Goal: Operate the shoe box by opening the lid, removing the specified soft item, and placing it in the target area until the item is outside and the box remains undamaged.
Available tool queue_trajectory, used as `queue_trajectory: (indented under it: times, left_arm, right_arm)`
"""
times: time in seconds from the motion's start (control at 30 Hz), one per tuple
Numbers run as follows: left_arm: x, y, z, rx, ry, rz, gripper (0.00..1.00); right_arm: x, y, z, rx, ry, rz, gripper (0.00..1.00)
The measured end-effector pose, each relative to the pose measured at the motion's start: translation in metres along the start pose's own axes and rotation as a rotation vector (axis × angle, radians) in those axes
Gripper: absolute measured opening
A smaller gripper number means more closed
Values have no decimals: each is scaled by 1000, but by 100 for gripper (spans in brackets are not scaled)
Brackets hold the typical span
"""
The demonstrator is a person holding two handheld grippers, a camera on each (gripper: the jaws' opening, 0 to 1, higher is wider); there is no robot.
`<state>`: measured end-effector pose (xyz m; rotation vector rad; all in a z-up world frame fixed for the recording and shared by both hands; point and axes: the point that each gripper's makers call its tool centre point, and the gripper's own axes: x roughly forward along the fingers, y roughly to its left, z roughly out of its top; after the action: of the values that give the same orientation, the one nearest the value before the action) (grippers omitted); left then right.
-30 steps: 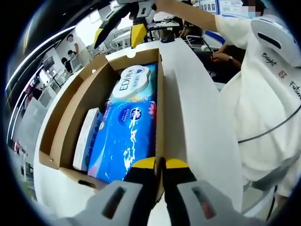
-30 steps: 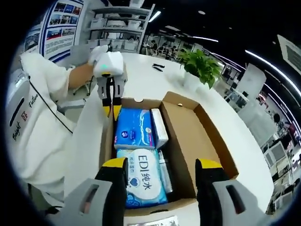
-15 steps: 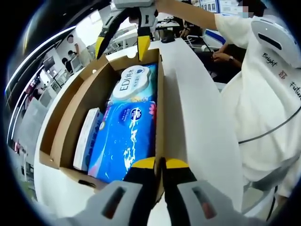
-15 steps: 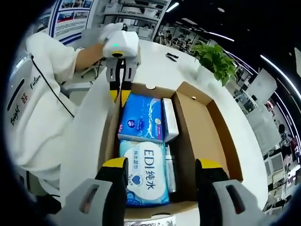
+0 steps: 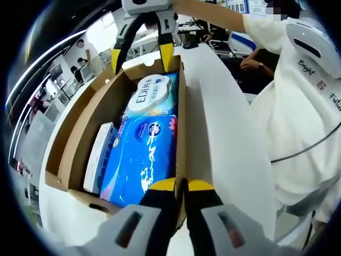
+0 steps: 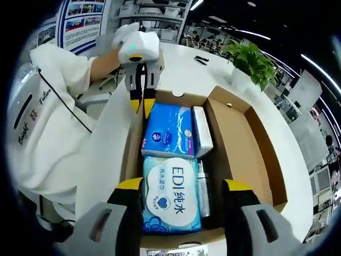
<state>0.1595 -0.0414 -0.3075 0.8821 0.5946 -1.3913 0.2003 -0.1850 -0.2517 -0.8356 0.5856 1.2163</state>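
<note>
The open cardboard shoe box [image 5: 80,128] [image 6: 240,133] holds a white "EDI" wipes pack [image 5: 152,92] [image 6: 173,194], a blue tissue pack [image 5: 143,160] [image 6: 169,130] and a slim white carton [image 5: 98,154] [image 6: 201,137]. A thin silver tube [image 6: 204,186] lies beside the wipes pack. My left gripper [image 5: 181,184] [image 6: 143,104] is shut on the rim of the box's side wall, at the blue pack's end. My right gripper [image 6: 184,186] [image 5: 141,57] is open and hovers over the EDI pack at the other end, one jaw on each side of it.
A white lid panel [image 5: 218,138] [image 6: 106,149] folds out along the box's side, by the person's white top [image 5: 298,106] [image 6: 48,122]. The box sits on a white table [image 6: 176,69]. A potted plant [image 6: 253,64] stands beyond it. Shelves and people are in the background.
My right gripper has come down toward the box's end, over the EDI pack, still open. My left gripper has stayed clamped on the box's rim.
</note>
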Motion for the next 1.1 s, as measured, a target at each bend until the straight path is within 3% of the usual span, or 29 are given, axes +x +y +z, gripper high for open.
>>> queue_trajectory:
  times: [0.13,0.3,0.43,0.53,0.6,0.67,0.73,0.77,0.87,1.1]
  left_arm:
    - [0,0,0,4,-5,6,4]
    - [0,0,0,3,-5,4,4]
    - [0,-1,0,6,-6,4,4]
    - [1,-1,0,5,-3,3,4]
    - [1,-1,0,-3,-1,1,4]
    - [1,-1,0,-12,5,-2,4]
    - [1,-1,0,-20,6,-5,4]
    - [1,-1,0,-19,7,-6,4]
    - [1,-1,0,-17,8,-3,4]
    - [1,0,0,-24,10,-9,4]
  right_arm:
    - [6,9,-1,12,6,72,60]
    - [17,5,-12,-5,68,74,62]
    - [21,8,-17,28,90,126,62]
    - [25,17,-27,1,172,189,62]
    - [28,14,-31,-9,222,191,64]
    - [33,13,-31,16,258,188,65]
    - [35,26,-30,61,280,254,61]
    - [38,21,-33,31,309,227,62]
    - [45,29,-38,28,344,258,62]
    - [62,32,-51,25,354,251,66]
